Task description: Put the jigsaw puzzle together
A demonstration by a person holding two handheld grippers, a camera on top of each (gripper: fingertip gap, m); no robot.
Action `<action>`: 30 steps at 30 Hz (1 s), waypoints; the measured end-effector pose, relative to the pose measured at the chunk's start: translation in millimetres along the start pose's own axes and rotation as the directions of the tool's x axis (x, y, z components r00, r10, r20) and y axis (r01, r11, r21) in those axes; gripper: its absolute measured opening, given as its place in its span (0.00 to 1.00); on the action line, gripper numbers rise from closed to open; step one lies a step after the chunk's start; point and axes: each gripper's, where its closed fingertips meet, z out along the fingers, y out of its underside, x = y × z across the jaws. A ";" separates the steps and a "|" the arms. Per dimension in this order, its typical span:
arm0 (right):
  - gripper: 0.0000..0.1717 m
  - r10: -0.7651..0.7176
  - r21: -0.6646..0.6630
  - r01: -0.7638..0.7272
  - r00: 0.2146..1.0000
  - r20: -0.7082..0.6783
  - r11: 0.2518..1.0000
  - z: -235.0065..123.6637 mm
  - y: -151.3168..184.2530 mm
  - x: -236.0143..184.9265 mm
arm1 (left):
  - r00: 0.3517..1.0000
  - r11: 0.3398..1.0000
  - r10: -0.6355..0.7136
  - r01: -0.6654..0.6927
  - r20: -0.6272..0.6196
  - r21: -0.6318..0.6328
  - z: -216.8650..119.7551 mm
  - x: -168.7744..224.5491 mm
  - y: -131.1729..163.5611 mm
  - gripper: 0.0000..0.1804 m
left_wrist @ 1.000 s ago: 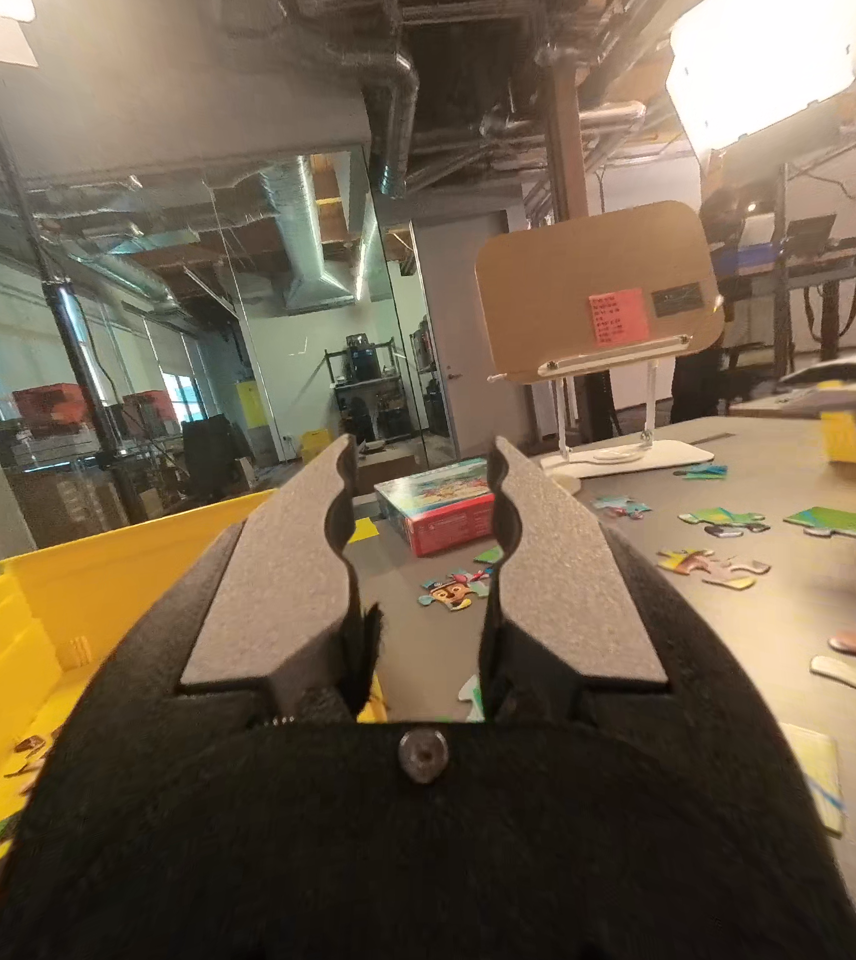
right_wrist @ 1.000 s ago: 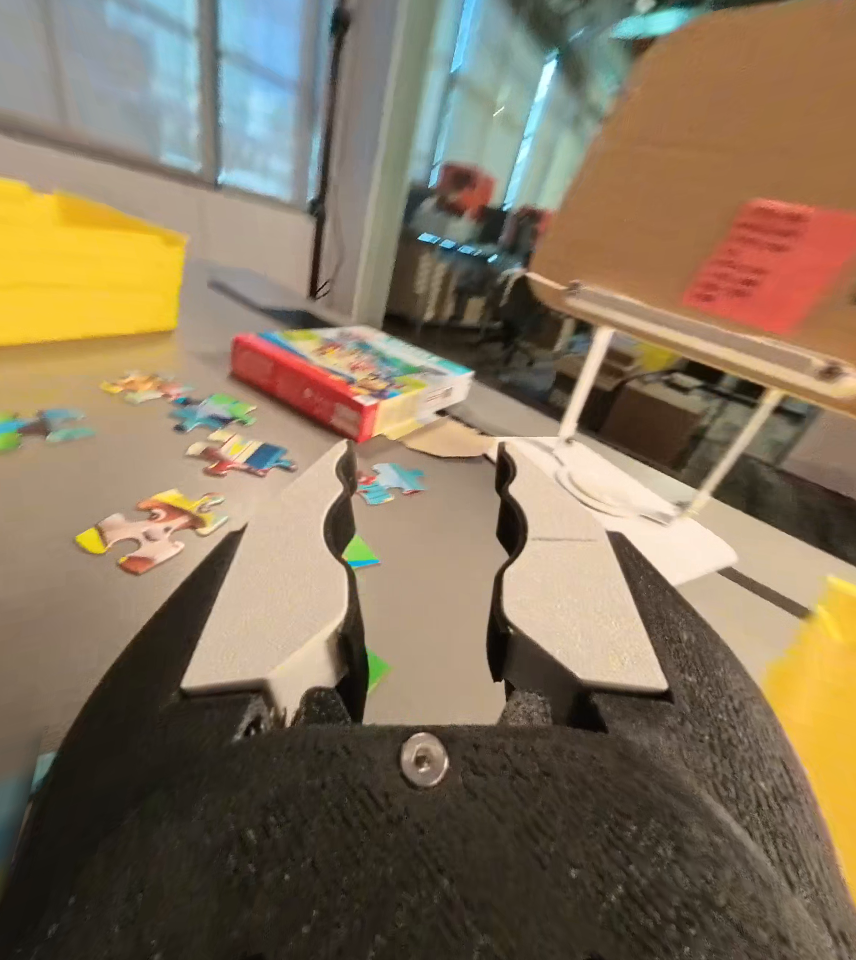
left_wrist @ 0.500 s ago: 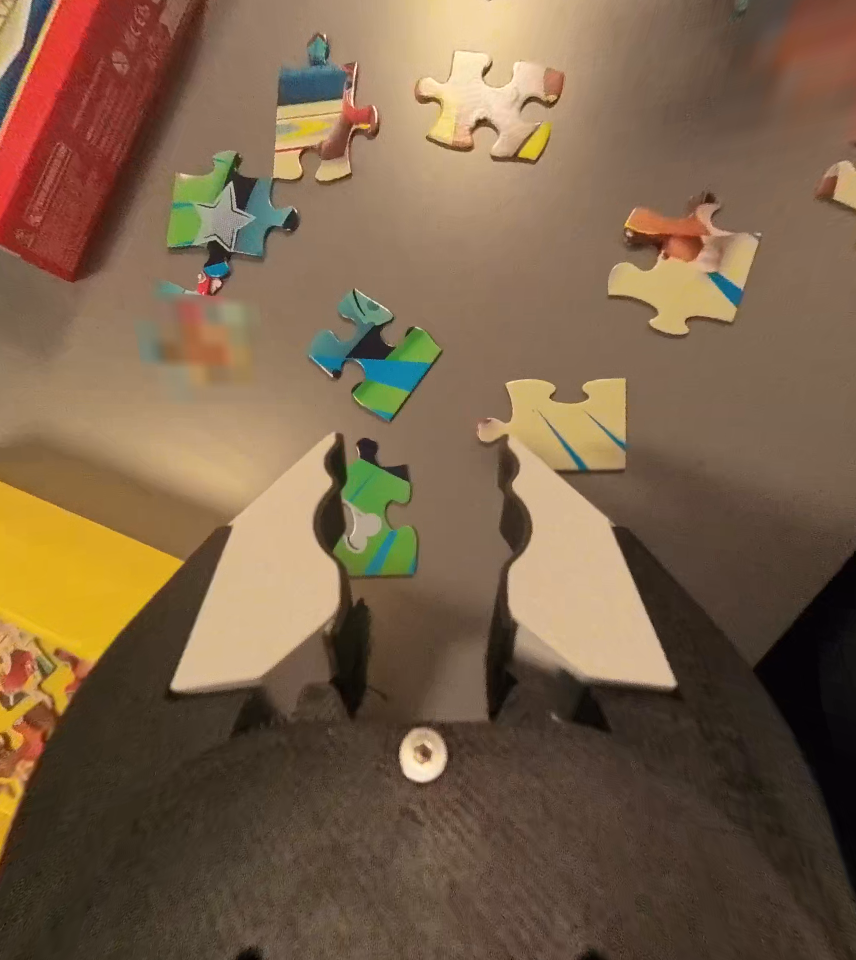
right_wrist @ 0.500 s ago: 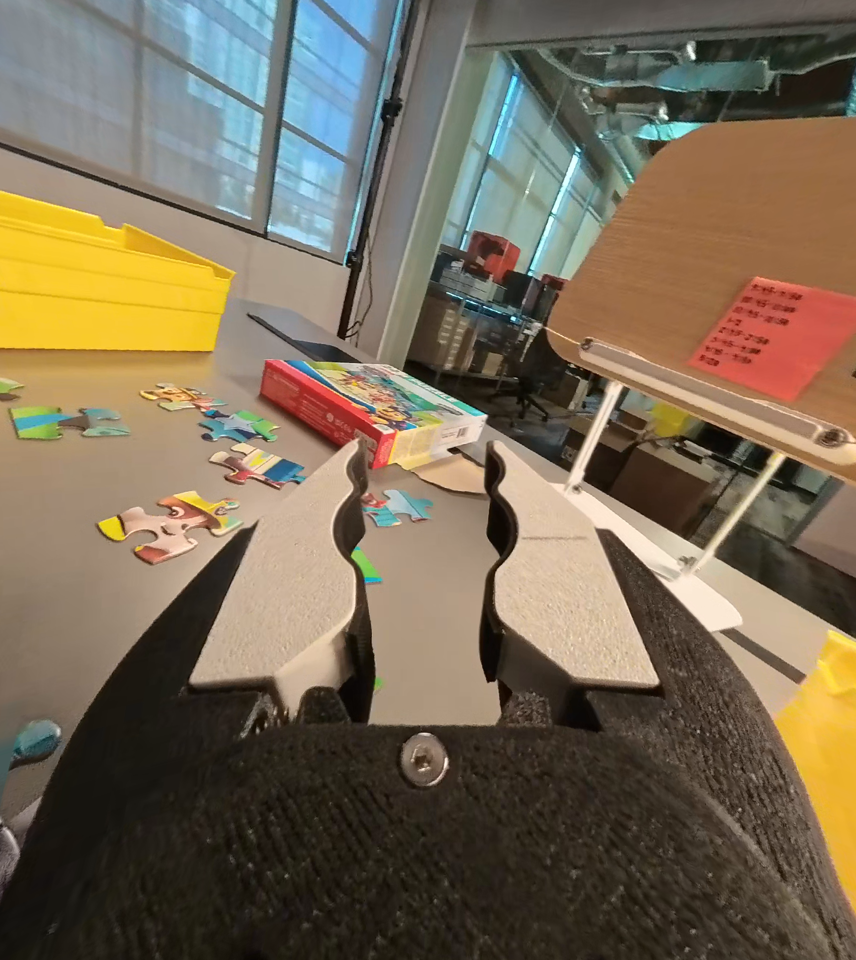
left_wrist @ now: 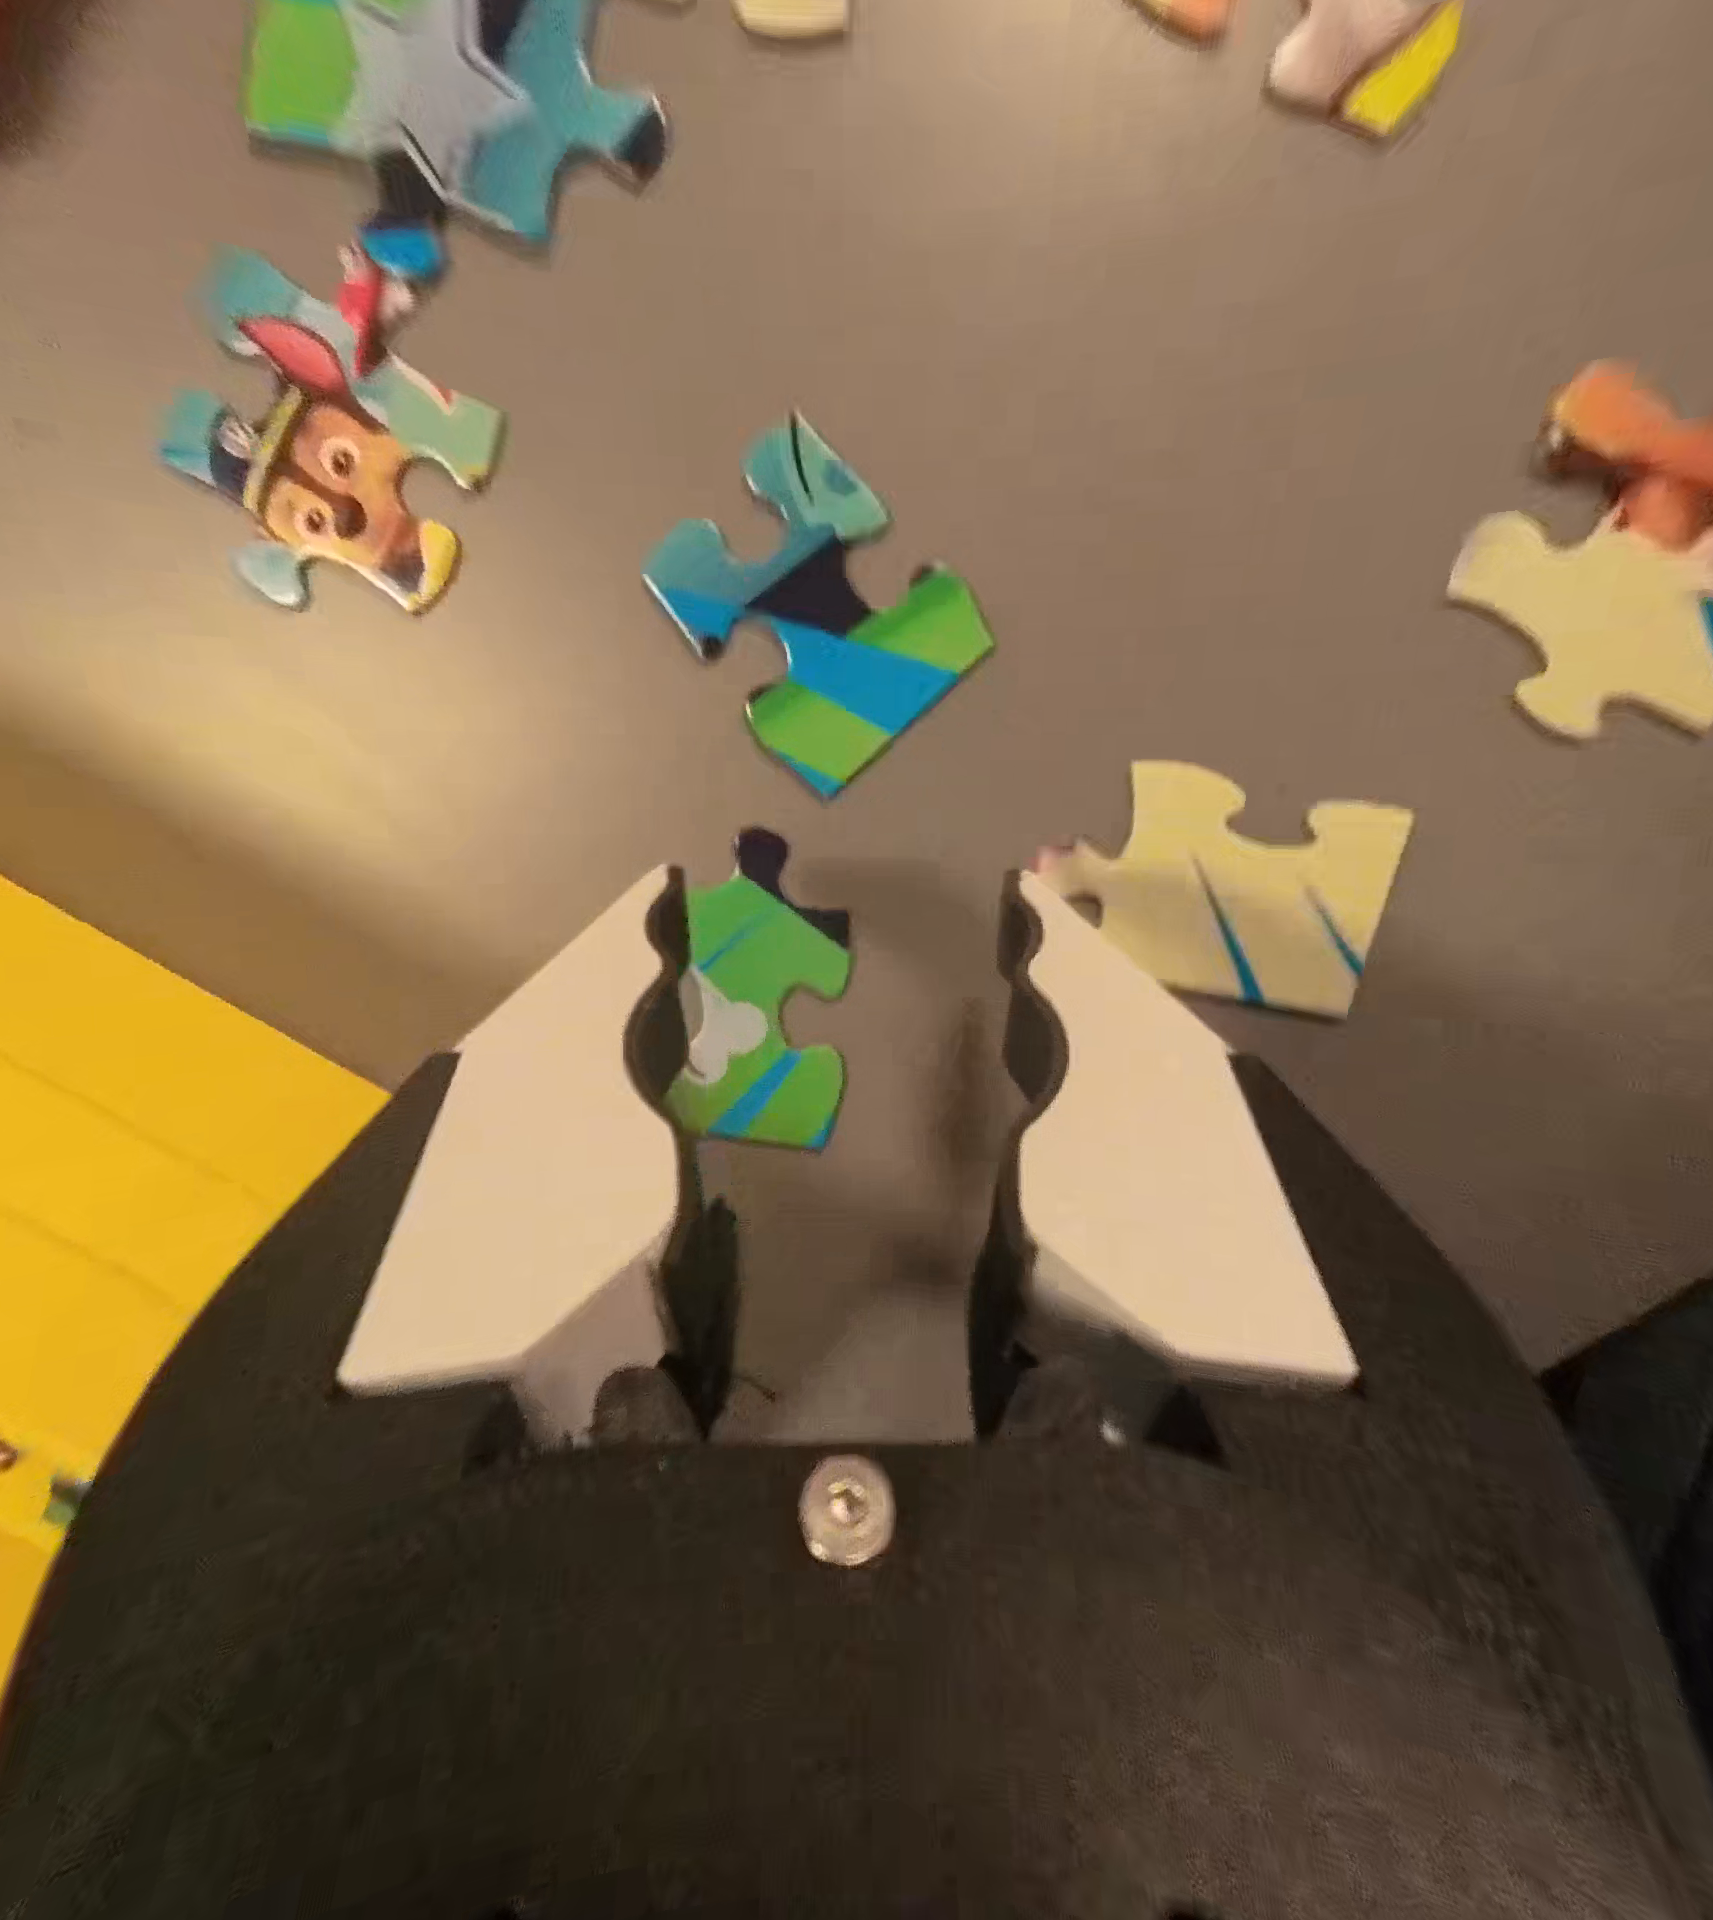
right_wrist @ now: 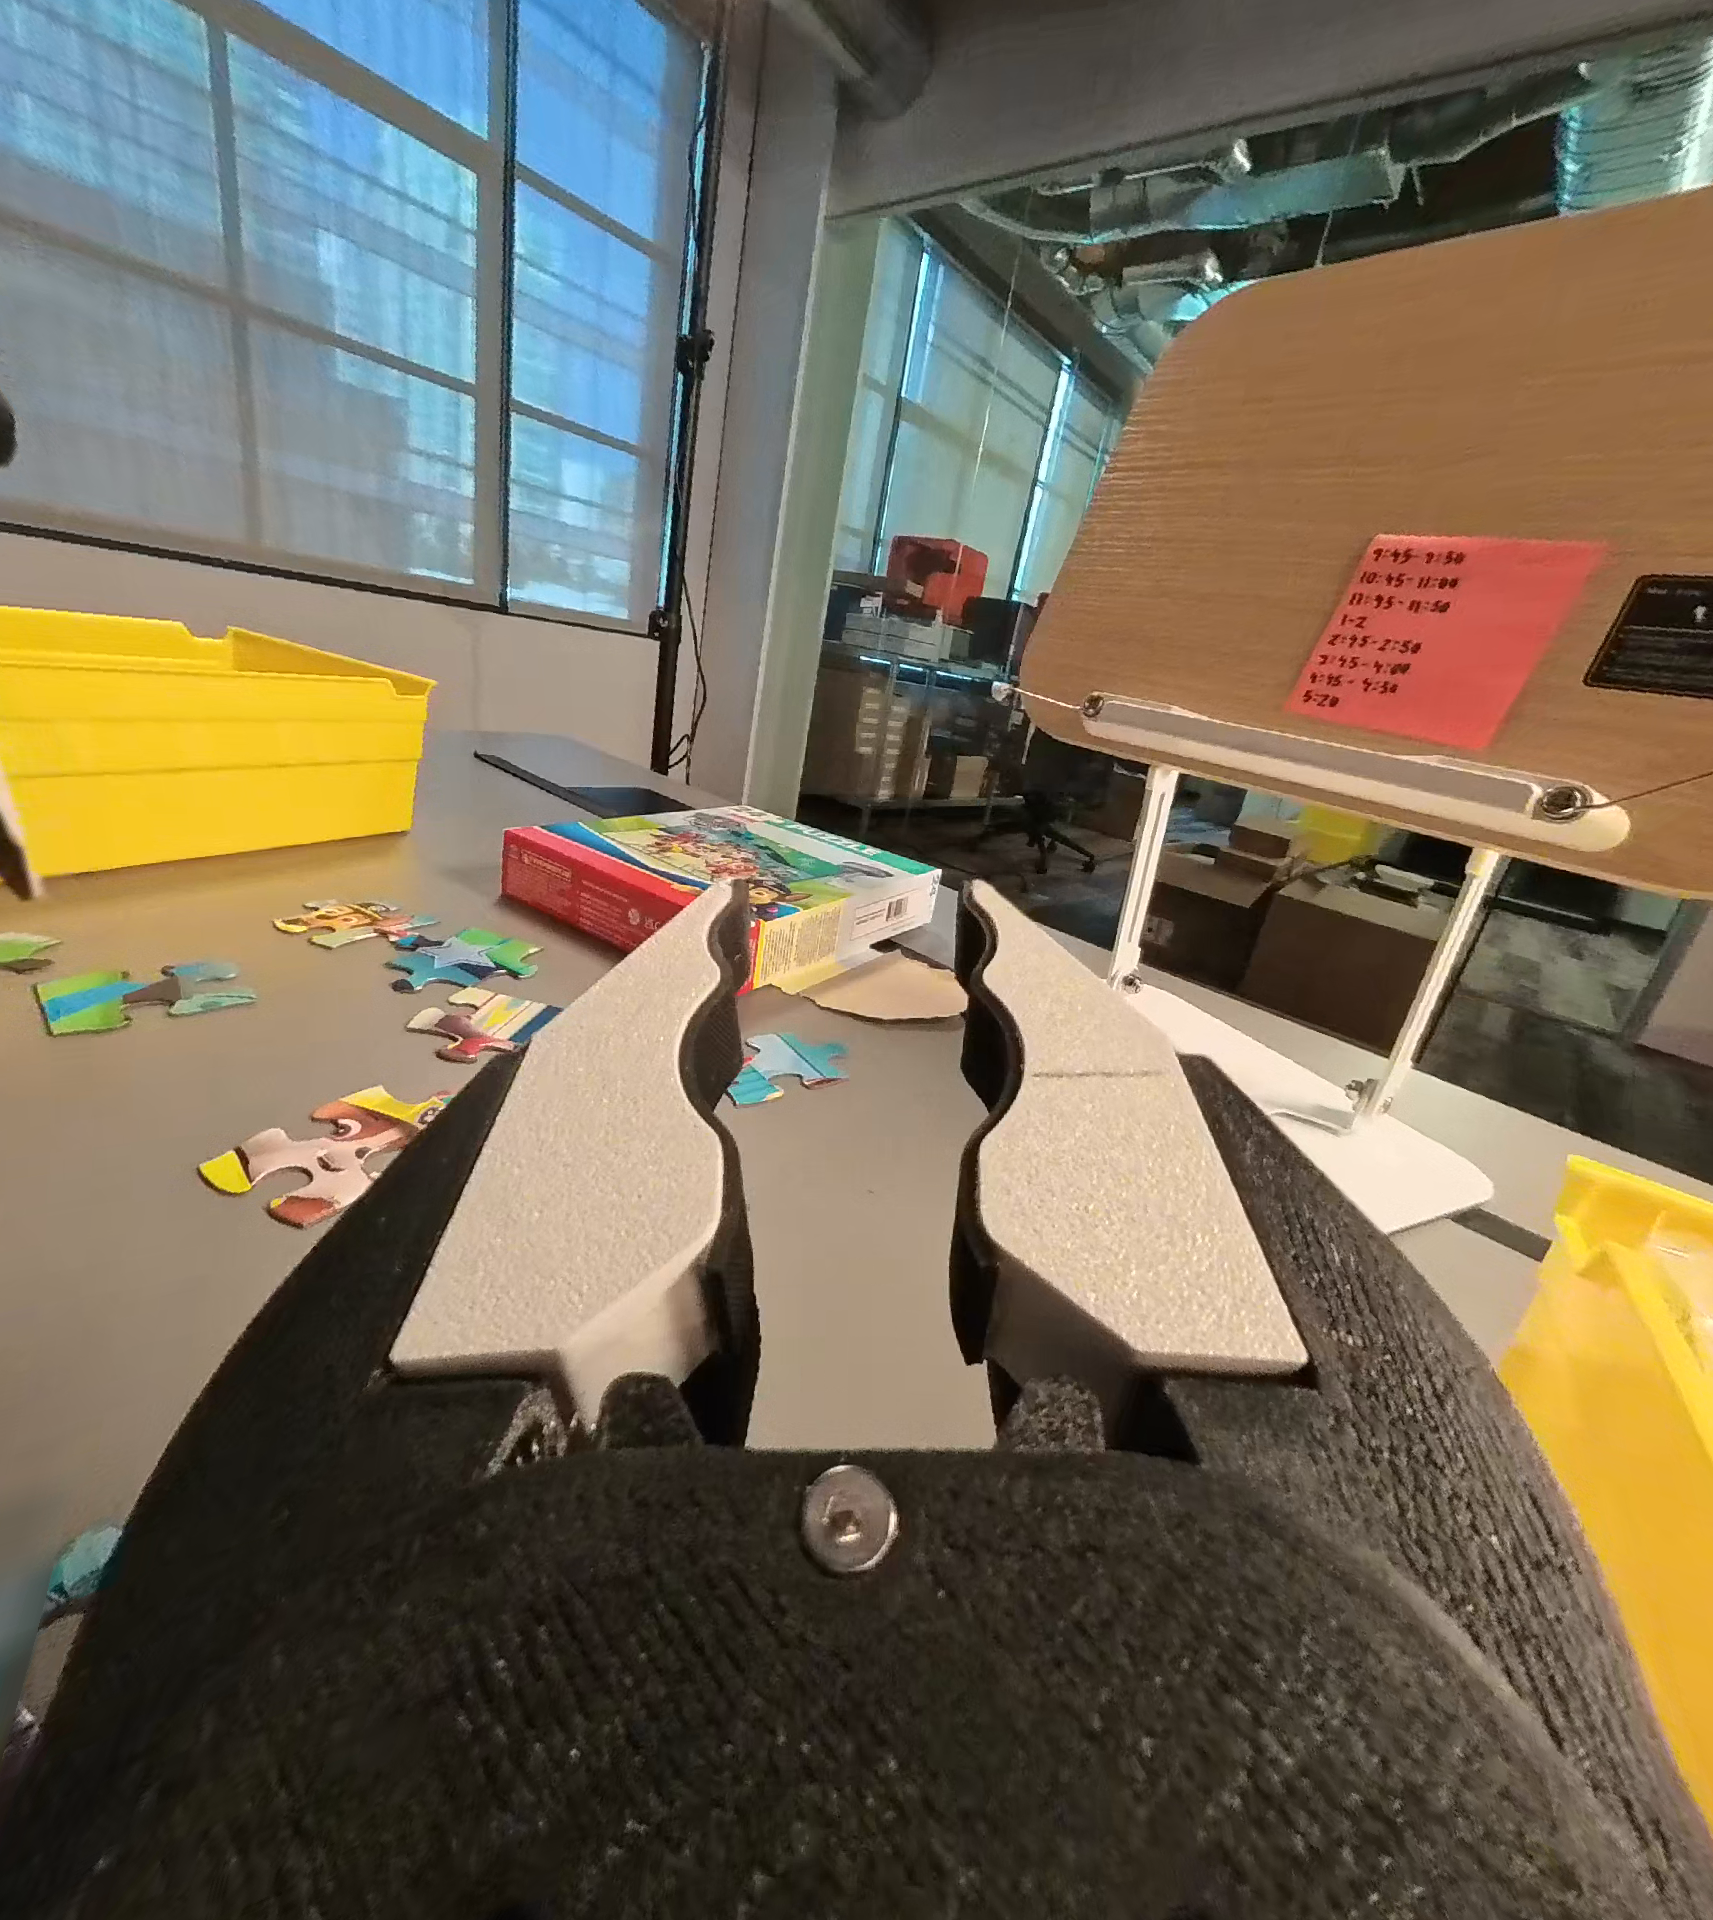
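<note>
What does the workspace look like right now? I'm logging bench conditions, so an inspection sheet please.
Surface: grey table, matte, with loose pieces scattered on it.
Job's things: green puzzle piece lying flat between the left fingers, close against one pad; pale yellow puzzle piece beside the other; green and blue piece just ahead; puzzle box farther off.
Clutter: yellow bins; wooden board on a white stand bearing a red note.
Grippers: left gripper open, low over the table, nothing gripped; right gripper open, empty, raised above the table.
Cables: thin cord at the board's ledge.
Surroundings: large windows, shelving beyond.
</note>
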 end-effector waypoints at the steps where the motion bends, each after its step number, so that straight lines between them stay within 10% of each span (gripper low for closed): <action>1: 0.22 -0.001 -0.001 0.001 1.000 0.000 1.000 0.2 0.3 -0.1 | 0.999 0.998 0.029 -0.030 -0.022 -0.048 0.6 1.8 10.2 0.35; 12: 0.21 0.000 -0.024 0.000 1.000 0.012 1.000 2.6 4.7 -2.4 | 0.989 0.959 0.151 -0.148 -0.008 -0.243 -6.0 -25.2 46.4 0.39; 30: 0.20 0.010 -0.033 -0.010 1.000 0.017 0.999 3.4 6.8 -2.1 | 0.994 0.904 0.095 -0.108 -0.052 -0.413 8.4 -17.4 39.6 0.18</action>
